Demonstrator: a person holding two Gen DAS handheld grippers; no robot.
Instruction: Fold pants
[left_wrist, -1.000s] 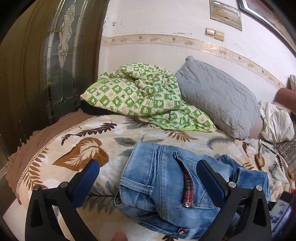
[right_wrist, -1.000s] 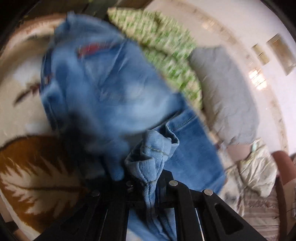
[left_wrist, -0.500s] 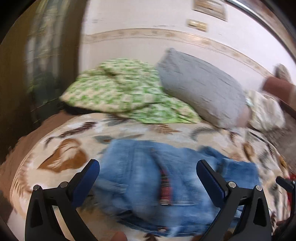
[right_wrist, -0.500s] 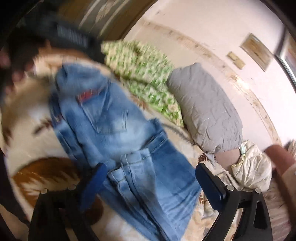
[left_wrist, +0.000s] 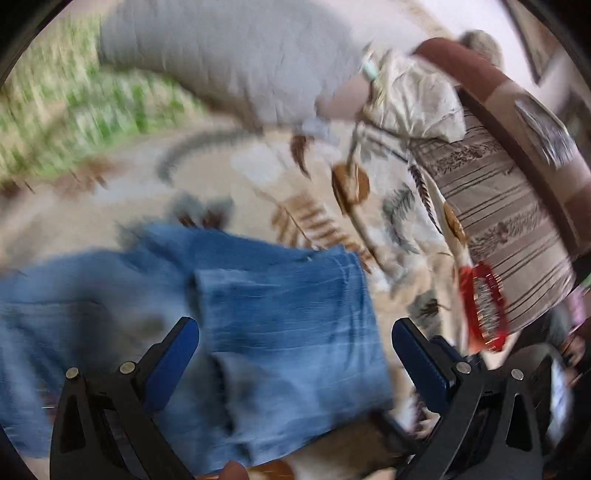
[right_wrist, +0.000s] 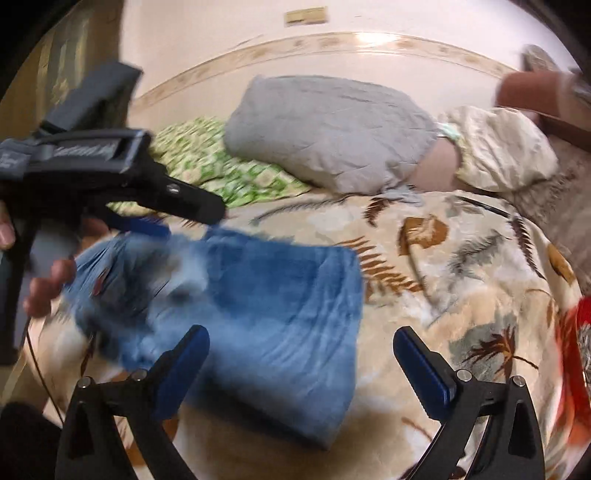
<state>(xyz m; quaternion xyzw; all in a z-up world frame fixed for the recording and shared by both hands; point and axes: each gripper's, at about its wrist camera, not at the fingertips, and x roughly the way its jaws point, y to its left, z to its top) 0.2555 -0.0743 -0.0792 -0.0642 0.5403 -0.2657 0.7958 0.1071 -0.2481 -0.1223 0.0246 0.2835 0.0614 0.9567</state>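
Observation:
Blue denim pants (left_wrist: 280, 325) lie folded into a thick stack on the leaf-patterned bedspread (left_wrist: 280, 177). They also show in the right wrist view (right_wrist: 266, 317). My left gripper (left_wrist: 295, 354) is open and empty just above the near part of the stack. My right gripper (right_wrist: 301, 362) is open and empty over the stack's right half. The left gripper's body (right_wrist: 110, 177) shows from the side at the left of the right wrist view, above the pants' bunched left end. Both views are motion-blurred.
A grey pillow (right_wrist: 332, 129) and a green checked blanket (right_wrist: 221, 173) lie at the head of the bed. A cream bundle (right_wrist: 498, 147) sits at the right. A red object (left_wrist: 484, 306) and a striped brown cloth (left_wrist: 509, 221) lie right of the pants.
My right gripper let go of the denim hem it held a second ago and now stands open. My left gripper swung right and down over the pants.

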